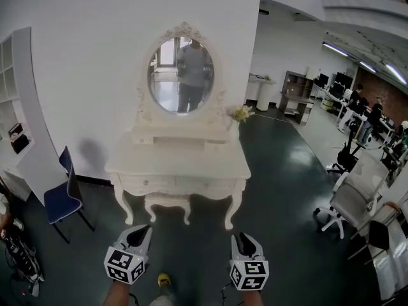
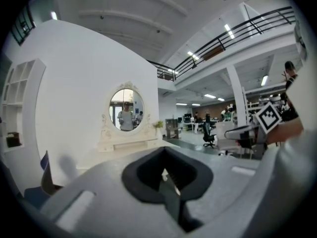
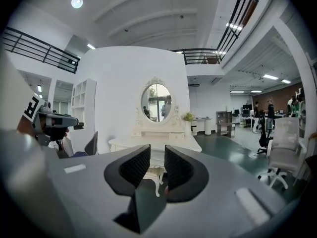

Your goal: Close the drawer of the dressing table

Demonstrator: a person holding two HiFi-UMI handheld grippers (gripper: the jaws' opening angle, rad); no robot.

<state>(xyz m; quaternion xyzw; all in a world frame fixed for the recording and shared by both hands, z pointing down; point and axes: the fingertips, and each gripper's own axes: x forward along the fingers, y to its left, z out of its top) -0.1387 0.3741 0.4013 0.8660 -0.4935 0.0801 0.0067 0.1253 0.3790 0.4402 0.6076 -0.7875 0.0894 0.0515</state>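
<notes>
White dressing table (image 1: 178, 161) stands against the wall, well ahead of both grippers. Its drawer (image 1: 153, 183) sits under the top; whether it is pulled out cannot be told. An oval mirror (image 1: 181, 74) rises above and a stool (image 1: 167, 203) is tucked beneath. The left gripper (image 1: 143, 231) has its jaws all but together and empty. The right gripper (image 1: 244, 238) has its jaws slightly apart, also empty.

- Well ahead of the left gripper (image 1: 137, 236) and right gripper (image 1: 245, 240), the dressing table's (image 1: 182, 164) drawer fronts (image 1: 175, 185) are too small to tell open from closed.
- Between the right gripper's jaws, only a sliver of the stool (image 3: 153, 174) shows.
- Behind both grippers, the forearms (image 1: 120, 293) are cut by the bottom edge.
</notes>
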